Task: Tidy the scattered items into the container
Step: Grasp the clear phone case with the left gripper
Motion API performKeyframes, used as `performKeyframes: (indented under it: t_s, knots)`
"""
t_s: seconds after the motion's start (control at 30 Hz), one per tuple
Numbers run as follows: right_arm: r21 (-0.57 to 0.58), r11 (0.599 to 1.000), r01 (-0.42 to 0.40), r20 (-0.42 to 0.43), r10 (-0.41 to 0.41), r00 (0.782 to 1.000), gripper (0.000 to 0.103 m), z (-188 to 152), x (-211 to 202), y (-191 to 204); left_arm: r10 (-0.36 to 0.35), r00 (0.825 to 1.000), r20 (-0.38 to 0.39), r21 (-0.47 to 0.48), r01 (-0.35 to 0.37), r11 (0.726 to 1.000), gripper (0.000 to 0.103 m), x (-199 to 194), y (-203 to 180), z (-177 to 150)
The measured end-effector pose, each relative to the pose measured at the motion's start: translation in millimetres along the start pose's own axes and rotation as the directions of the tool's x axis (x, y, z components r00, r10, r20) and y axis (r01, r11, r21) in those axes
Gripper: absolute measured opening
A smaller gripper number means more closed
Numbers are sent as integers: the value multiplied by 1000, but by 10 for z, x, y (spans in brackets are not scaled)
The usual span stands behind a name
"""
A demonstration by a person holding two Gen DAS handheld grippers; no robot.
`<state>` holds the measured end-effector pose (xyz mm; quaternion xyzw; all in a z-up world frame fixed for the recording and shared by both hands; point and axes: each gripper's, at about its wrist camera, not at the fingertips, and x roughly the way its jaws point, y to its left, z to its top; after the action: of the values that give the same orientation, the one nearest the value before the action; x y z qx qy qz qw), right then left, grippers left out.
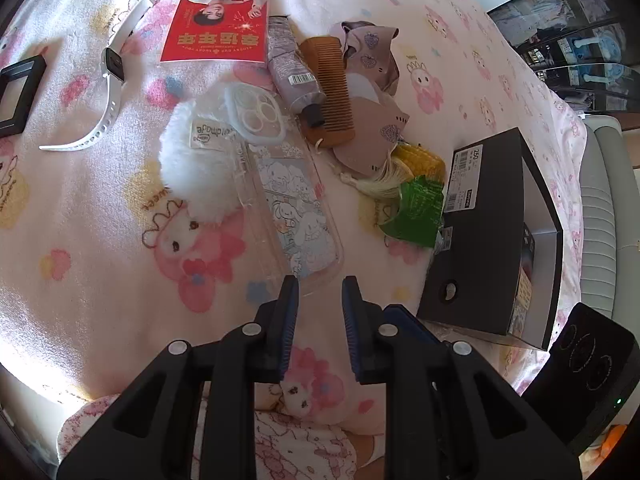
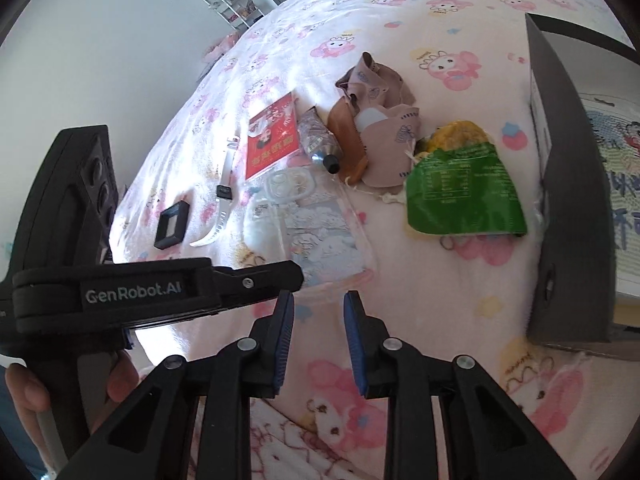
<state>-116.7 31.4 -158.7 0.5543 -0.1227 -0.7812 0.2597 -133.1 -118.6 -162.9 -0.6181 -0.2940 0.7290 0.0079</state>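
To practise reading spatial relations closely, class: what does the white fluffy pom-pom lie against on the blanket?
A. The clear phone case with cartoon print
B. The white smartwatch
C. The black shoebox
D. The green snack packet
A: the white fluffy pom-pom rests against the edge of the clear phone case, well apart from the smartwatch, the shoebox and the green snack packet.

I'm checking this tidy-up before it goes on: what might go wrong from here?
1. The wooden comb overlaps the tube and the crumpled cloth; lifting one may drag the others.
2. The clear phone case lies flat on soft blanket, so fingers may slip off it.
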Motion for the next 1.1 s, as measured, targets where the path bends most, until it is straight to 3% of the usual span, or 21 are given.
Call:
performKeyframes:
  t_s: [0.27, 0.43, 0.53, 0.7, 0.9, 1.1]
  knots:
    - [28, 1000, 10, -17, -10, 1000, 23, 200, 123, -154, 37, 995, 96, -113, -26, 993, 21, -172, 384, 259]
    - [-9, 998, 68, -47, -68, 997, 26, 372, 415, -164, 13, 990, 143, -100, 1, 995, 21, -87, 437, 363]
    - [-1, 998, 57, -83, -56, 995, 27, 408, 634, -225, -17, 990, 143, -79, 29, 996, 20, 50, 410, 387]
    - [25, 999, 29, -146, -25, 989, 27, 444, 928, -332, 55, 992, 118, -132, -39, 991, 18, 251, 438, 430]
    - [35, 992, -118, -147, 122, 982, 28, 314, 748, -283, 106, 986, 130, -87, -95, 992, 19, 210, 320, 353]
    - [-1, 997, -72, -134, 71, 988, 28, 86, 424, -174, 64, 991, 120, -78, -55, 995, 19, 192, 236, 126]
